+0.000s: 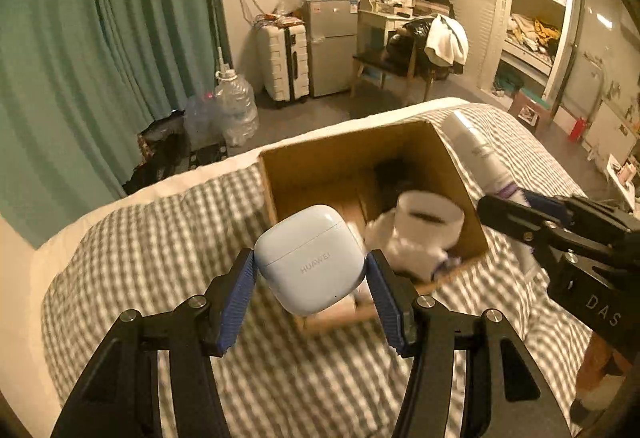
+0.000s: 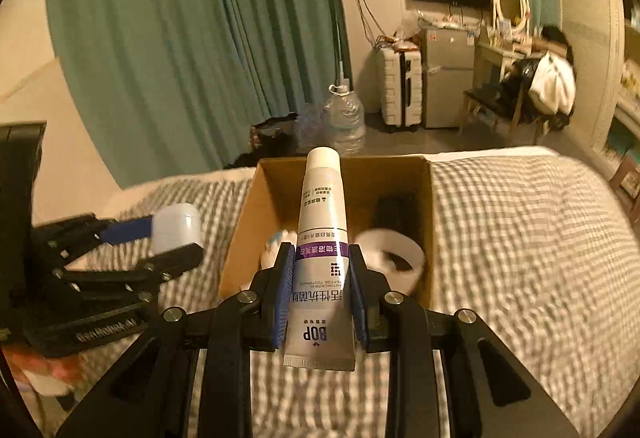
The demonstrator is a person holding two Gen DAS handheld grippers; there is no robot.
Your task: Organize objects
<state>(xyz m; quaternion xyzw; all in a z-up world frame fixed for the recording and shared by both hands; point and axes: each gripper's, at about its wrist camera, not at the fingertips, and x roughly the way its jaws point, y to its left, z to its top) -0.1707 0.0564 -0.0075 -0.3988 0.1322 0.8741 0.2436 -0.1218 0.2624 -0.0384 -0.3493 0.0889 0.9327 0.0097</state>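
Note:
My left gripper (image 1: pixel 311 262) is shut on a pale blue earbud case (image 1: pixel 310 258) and holds it above the near edge of an open cardboard box (image 1: pixel 344 154) on the bed. My right gripper (image 2: pixel 320 254) is shut on a white and purple toothpaste tube (image 2: pixel 322 222), cap pointing forward over the box (image 2: pixel 428 198). In the left wrist view the tube (image 1: pixel 480 154) and right gripper (image 1: pixel 520 204) are at the box's right side. In the right wrist view the left gripper (image 2: pixel 176 234) with the case (image 2: pixel 178 226) is left of the box. Inside lie a white tape roll (image 1: pixel 430 218), a dark object (image 1: pixel 390 174) and white items.
The box rests on a grey checked duvet (image 1: pixel 160 238). Beyond the bed are green curtains (image 1: pixel 100 38), water bottles (image 1: pixel 236 106), a white suitcase (image 1: pixel 284 62), a small fridge (image 1: pixel 332 46), a chair with clothes (image 1: pixel 424 50) and an open wardrobe (image 1: pixel 528 10).

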